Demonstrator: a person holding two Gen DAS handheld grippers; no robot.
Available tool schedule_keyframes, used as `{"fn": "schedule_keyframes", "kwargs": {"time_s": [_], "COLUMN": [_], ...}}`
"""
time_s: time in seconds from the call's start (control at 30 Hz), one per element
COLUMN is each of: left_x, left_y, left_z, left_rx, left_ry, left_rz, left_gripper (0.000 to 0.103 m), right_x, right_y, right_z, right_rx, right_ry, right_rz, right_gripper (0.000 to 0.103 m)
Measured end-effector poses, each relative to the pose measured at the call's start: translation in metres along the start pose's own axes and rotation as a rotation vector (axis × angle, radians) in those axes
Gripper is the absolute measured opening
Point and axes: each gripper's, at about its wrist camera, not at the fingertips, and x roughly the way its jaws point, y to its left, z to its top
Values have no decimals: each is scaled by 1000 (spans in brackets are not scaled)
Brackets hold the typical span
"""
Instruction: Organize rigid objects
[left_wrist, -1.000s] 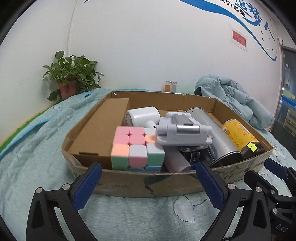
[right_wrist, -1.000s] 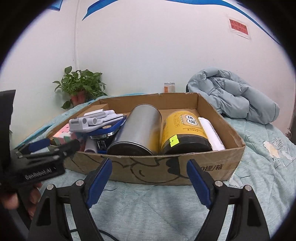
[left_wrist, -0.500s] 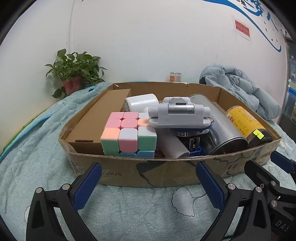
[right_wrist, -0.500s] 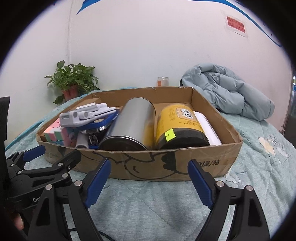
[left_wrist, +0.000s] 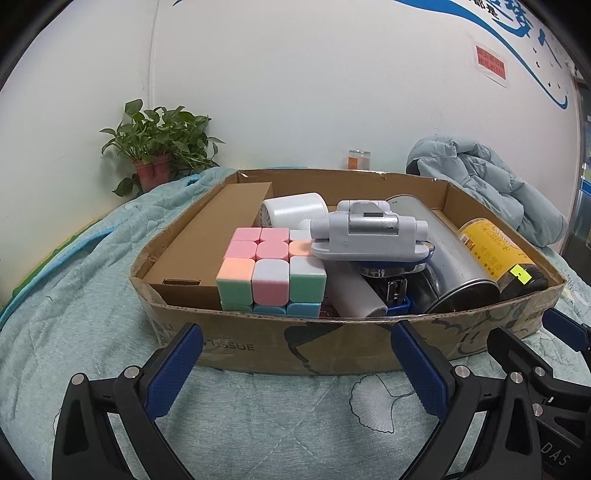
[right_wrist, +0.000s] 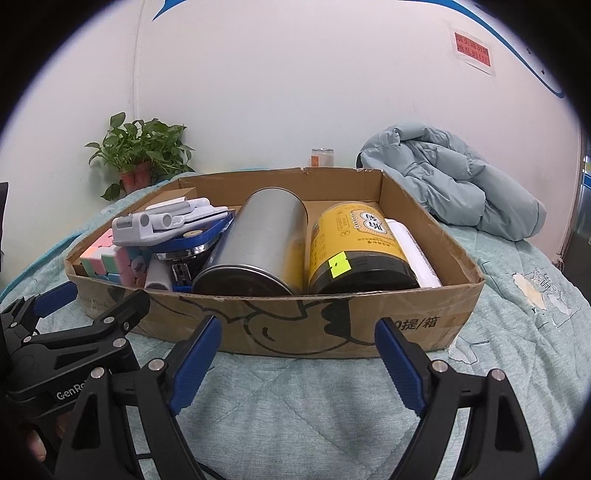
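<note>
We observe a shallow cardboard box (left_wrist: 332, 339) resting on a bed covered by a light blue quilt (left_wrist: 258, 417). The box holds all the rigid objects. Along its left wall lies a long brown carton (left_wrist: 207, 247). Beside the carton sits a pastel puzzle cube (left_wrist: 271, 271) at the near wall, with a white cylindrical device (left_wrist: 295, 208) behind it. A grey folding phone stand (left_wrist: 369, 236) lies on top of a blue-and-chrome item we cannot identify, overlapping the top of the cube. A grey tube (left_wrist: 354, 291) lies below the stand, leaning toward the near wall. To the right, a silver metal canister (right_wrist: 255, 243) lies on its side, and a yellow-labelled jar (right_wrist: 358, 247) with a green sticker lies beside it, the two touching. A white tube (right_wrist: 413, 254) lies between the jar and the right wall of the box.

Our left claw (left_wrist: 295, 369) stands wide, its blue pads in front of the near wall of the box, with nothing between them. Our right claw (right_wrist: 299, 362) also stands wide and empty, just in front of the near wall below the canister and jar.

Beyond the box we note a potted plant (left_wrist: 155, 147), a small jar (left_wrist: 358, 158) at the wall, and a crumpled blue jacket (right_wrist: 443, 181) on the bed.
</note>
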Motion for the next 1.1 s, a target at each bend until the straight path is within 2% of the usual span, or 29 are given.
{"fn": "schedule_keyframes", "kwargs": {"time_s": [0.17, 0.53, 1.1], "left_x": [-6, -3, -3], "left_y": [2, 3, 5], "left_z": [0, 2, 2], "left_rx": [-2, 7, 0], "left_ry": [-24, -15, -19], "left_rz": [-1, -5, -5], "left_gripper": [103, 103, 103], "right_x": [-1, -11, -7], "right_y": [0, 4, 3], "right_z": [0, -1, 0], "right_rx": [5, -8, -15], "right_ry": [-4, -47, -29], "right_rz": [0, -25, -23], "right_gripper": [85, 85, 85]}}
